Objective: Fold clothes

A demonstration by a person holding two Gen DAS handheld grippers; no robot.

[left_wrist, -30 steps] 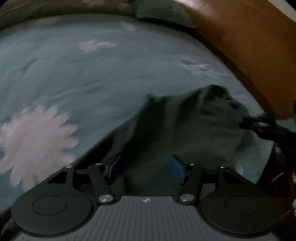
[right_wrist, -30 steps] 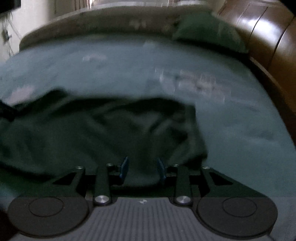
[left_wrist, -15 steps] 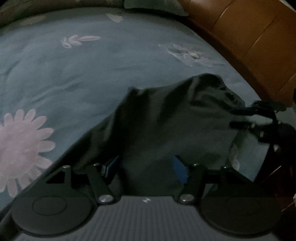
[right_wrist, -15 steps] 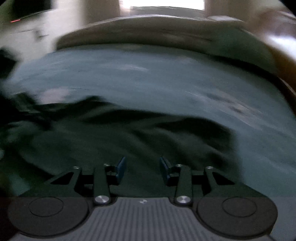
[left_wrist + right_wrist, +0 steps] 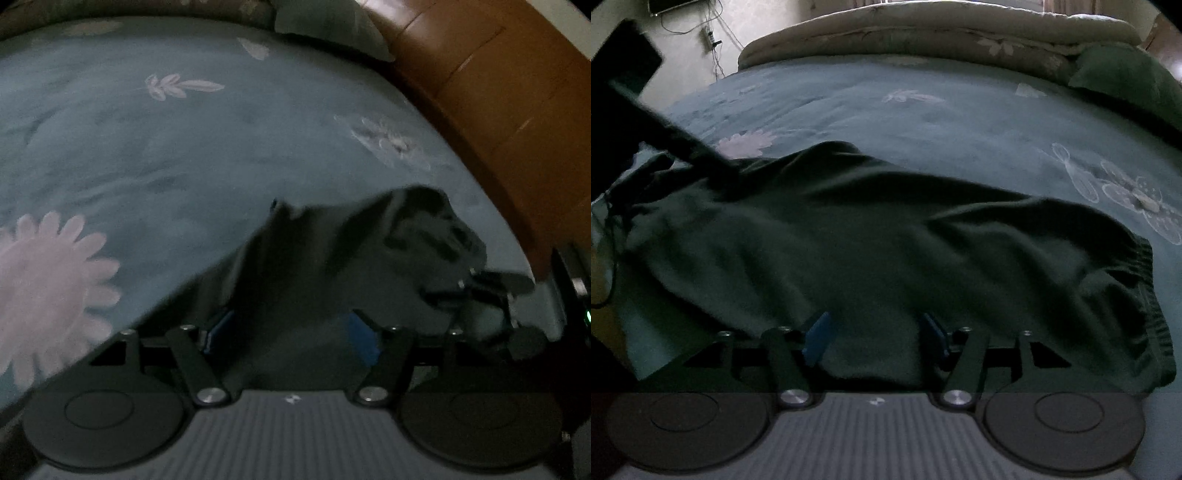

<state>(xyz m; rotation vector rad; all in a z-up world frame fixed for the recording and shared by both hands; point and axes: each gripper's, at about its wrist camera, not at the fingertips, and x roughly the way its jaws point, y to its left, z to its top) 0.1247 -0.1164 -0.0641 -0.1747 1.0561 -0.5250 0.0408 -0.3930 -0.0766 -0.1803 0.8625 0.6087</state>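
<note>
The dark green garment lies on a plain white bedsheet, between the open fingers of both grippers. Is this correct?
Not quite. The dark green garment lies on a blue-grey bedsheet printed with pale flowers, not a plain white one; the left wrist view shows a large flower clearly. The rest holds: the left gripper and right gripper are open around the cloth.

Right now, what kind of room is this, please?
Most likely a bedroom. A dark garment lies on a bed with a teal flowered bedsheet, a folded quilt and a green pillow sit at the far end, and a brown padded headboard runs alongside.
</note>
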